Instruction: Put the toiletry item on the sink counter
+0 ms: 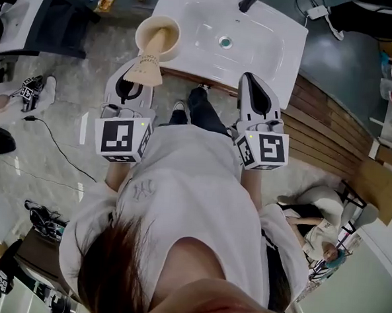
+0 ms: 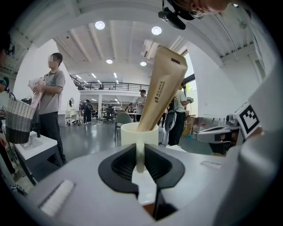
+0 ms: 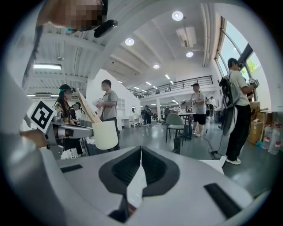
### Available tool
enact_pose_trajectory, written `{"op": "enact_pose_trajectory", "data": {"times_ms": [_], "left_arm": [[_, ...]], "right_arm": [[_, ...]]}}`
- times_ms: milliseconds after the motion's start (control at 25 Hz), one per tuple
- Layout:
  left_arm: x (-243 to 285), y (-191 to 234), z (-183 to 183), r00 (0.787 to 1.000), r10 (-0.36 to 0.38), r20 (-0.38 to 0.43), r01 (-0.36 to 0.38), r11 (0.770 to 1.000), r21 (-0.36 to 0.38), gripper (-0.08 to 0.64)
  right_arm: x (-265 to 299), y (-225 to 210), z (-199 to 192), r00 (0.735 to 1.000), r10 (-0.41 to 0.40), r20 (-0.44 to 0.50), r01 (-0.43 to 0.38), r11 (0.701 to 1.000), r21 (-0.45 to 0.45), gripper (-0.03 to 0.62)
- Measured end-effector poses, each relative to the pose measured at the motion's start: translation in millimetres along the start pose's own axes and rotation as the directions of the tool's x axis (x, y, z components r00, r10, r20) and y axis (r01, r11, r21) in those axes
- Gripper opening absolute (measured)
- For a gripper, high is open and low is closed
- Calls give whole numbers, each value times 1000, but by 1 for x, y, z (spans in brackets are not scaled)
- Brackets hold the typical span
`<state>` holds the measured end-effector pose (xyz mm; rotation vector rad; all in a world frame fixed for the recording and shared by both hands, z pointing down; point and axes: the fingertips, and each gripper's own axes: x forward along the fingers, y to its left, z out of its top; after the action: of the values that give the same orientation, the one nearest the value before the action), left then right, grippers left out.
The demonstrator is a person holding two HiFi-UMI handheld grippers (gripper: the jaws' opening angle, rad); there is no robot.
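Observation:
My left gripper (image 1: 136, 76) is shut on the handle of a cream cup (image 1: 158, 38) that holds a tan toiletry tube (image 1: 151, 62), standing tilted in it. The cup hangs at the front left corner of the white sink counter (image 1: 282, 39); whether it touches the counter I cannot tell. In the left gripper view the handle sits pinched at the left gripper (image 2: 139, 154), with the cup (image 2: 139, 132) and the tube (image 2: 163, 88) above. My right gripper (image 1: 251, 82) is shut on nothing, in front of the counter. The right gripper (image 3: 141, 154) view shows the cup (image 3: 105, 134) at its left.
A black faucet (image 1: 250, 0) stands at the back of the basin (image 1: 223, 38). Wooden flooring (image 1: 323, 127) lies to the right and a second white unit (image 1: 19, 13) at the far left. Cables trail on the floor (image 1: 57, 147). Several people stand around the hall (image 3: 241, 110).

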<state>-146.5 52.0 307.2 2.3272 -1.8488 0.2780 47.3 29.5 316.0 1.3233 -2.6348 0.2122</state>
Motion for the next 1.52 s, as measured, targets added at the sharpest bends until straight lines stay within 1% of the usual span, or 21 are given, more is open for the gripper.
{"op": "enact_pose_trajectory", "data": {"times_ms": [240, 480, 640, 920, 1240, 1520], "left_arm": [[29, 10, 11, 999, 43, 15, -43, 999, 0, 52], [65, 6, 31, 996, 86, 39, -87, 996, 17, 52], [85, 4, 37, 993, 107, 44, -108, 994, 20, 52], [118, -15, 43, 991, 125, 39, -125, 992, 21, 52], [127, -22, 46, 988, 153, 23, -154, 988, 34, 52], [131, -25, 51, 985, 169, 22, -169, 984, 46, 52]], "right_arm": [[36, -18, 12, 998, 55, 7, -55, 998, -10, 11], [59, -56, 27, 996, 87, 24, -87, 996, -27, 11], [70, -75, 29, 994, 105, 30, -104, 994, -25, 11], [80, -115, 21, 993, 120, 19, -120, 993, -3, 11], [83, -131, 17, 990, 139, 21, -139, 990, 23, 11], [81, -141, 15, 991, 131, 38, -133, 990, 44, 11]]}}
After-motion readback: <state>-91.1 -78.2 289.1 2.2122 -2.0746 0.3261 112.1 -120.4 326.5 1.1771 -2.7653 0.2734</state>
